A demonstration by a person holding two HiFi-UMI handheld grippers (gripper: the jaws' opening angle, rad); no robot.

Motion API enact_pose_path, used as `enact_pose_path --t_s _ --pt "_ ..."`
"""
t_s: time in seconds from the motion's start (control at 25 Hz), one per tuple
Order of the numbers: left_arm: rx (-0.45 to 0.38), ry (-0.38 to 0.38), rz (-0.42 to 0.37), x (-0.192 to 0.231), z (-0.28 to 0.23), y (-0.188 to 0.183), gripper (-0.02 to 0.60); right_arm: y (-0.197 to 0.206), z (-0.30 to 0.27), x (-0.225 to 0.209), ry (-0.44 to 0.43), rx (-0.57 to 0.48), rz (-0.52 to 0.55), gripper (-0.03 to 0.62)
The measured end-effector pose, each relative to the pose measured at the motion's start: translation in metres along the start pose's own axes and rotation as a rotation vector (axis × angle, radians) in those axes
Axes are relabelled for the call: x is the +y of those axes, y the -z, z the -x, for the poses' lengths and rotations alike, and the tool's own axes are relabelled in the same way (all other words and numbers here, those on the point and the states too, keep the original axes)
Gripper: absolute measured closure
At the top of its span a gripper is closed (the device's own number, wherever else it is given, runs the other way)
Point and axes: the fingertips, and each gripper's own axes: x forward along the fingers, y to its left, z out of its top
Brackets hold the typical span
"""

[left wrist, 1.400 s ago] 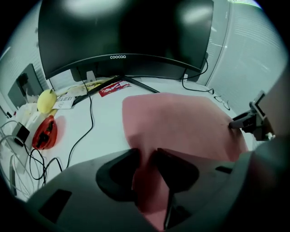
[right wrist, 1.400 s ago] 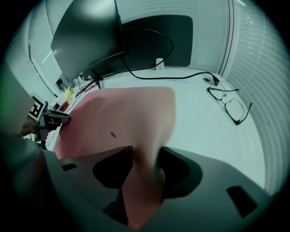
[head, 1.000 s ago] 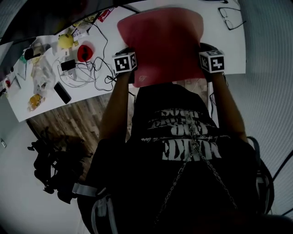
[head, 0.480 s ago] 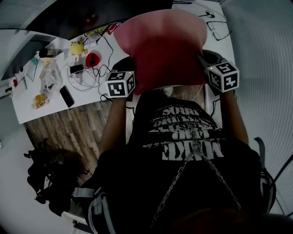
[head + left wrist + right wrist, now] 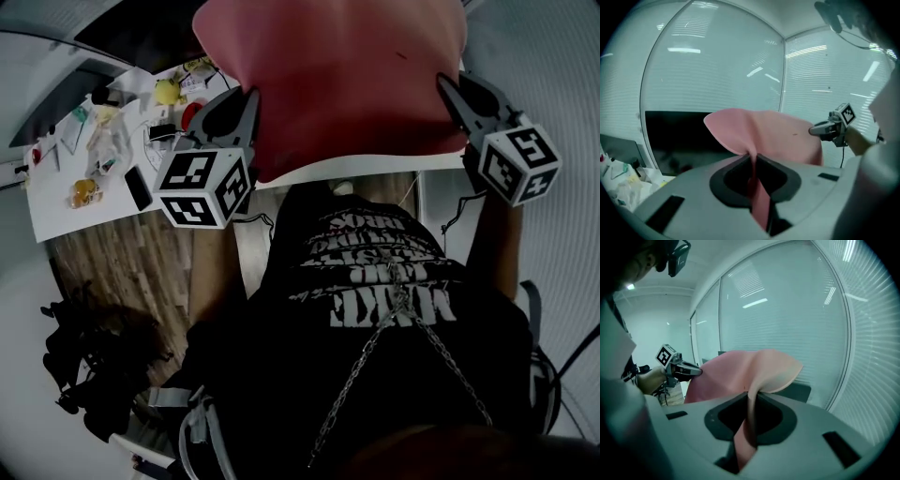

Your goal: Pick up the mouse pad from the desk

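Note:
The pink mouse pad (image 5: 337,84) hangs in the air, high above the white desk (image 5: 56,211), stretched between both grippers. My left gripper (image 5: 249,97) is shut on the pad's left edge, and my right gripper (image 5: 447,84) is shut on its right edge. In the left gripper view the pad (image 5: 764,133) runs as a thin sheet between the jaws of the left gripper (image 5: 753,161), with the right gripper (image 5: 819,130) clamped on the far side. The right gripper view shows the same: the pad (image 5: 736,369) pinched in the right gripper (image 5: 751,401), the left gripper (image 5: 692,371) opposite.
The desk's left part carries a black phone (image 5: 138,190), a red object (image 5: 192,114), a yellow object (image 5: 167,91), cables and small clutter. Wooden floor (image 5: 112,253) and a black bag (image 5: 84,366) lie below left. Glass walls with blinds (image 5: 862,333) stand around.
Both grippers have risen together with the pad, which now looms larger and hides more of the desk. The grips on both edges have held.

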Motion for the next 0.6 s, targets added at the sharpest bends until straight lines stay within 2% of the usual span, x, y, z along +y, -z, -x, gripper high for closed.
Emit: enact_pose_path --t_s 0.28,0.6 --pt "-0.040 -0.006 -0.057 -0.005 0.019 -0.030 0.534 -0.026 0.010 0.006 -0.003 -0.064 0.016 0.549" --pt "-0.007 0.004 -0.041 -0.002 0.010 -0.025 0.534 -0.022 0.003 0.002 -0.003 -0.039 -0.004 0.549"
